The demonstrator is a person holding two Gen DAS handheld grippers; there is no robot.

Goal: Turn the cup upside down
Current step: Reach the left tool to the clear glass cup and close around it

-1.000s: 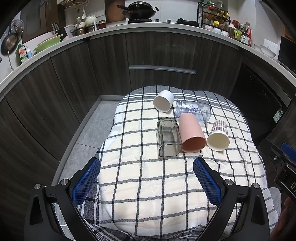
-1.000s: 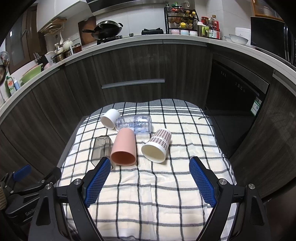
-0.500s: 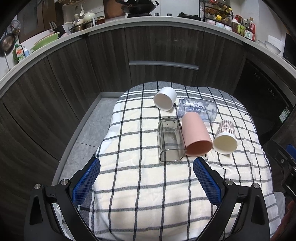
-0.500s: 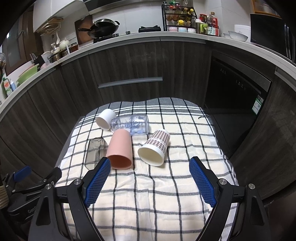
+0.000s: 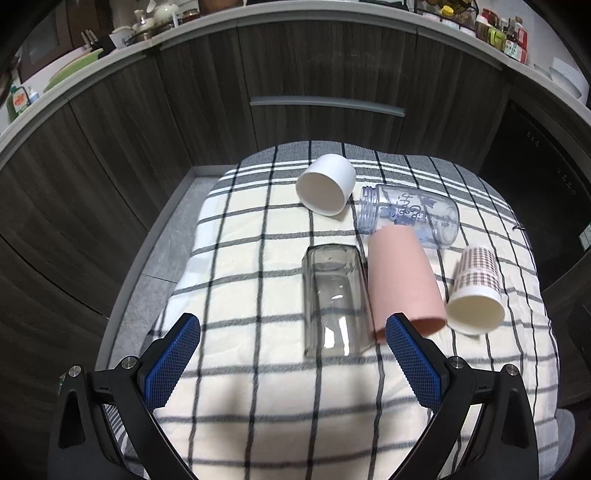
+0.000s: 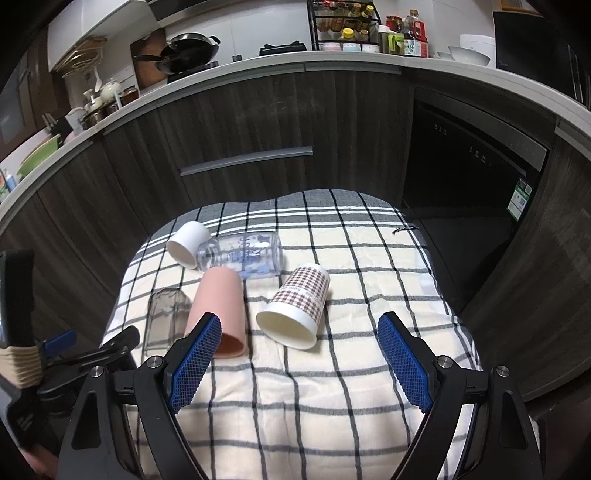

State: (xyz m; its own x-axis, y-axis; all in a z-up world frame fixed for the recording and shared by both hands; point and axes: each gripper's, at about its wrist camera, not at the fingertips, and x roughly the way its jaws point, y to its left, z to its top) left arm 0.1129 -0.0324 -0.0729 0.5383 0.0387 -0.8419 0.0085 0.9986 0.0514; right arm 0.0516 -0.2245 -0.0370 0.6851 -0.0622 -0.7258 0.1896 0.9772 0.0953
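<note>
Several cups lie on their sides on a checked cloth (image 5: 258, 406). A clear square glass (image 5: 334, 299) lies just ahead of my open left gripper (image 5: 291, 350), mouth towards me. Beside it lie a pink cup (image 5: 402, 280), a plaid paper cup (image 5: 476, 291), a clear printed bottle (image 5: 410, 218) and a white cup (image 5: 325, 188). In the right wrist view my open right gripper (image 6: 299, 354) hovers just short of the plaid cup (image 6: 299, 306) and the pink cup (image 6: 218, 306). The square glass (image 6: 164, 317) lies at the left there.
Dark wooden kitchen cabinets (image 6: 240, 122) curve behind the table, with a dishwasher (image 6: 469, 177) at the right. The counter holds a wok (image 6: 188, 46) and a spice rack (image 6: 343, 26). The left gripper's body (image 6: 74, 354) shows at the lower left of the right wrist view.
Both grippers have moved forward towards the cups; the left one has closed in on the square glass. Both stayed open. The cups have not moved.
</note>
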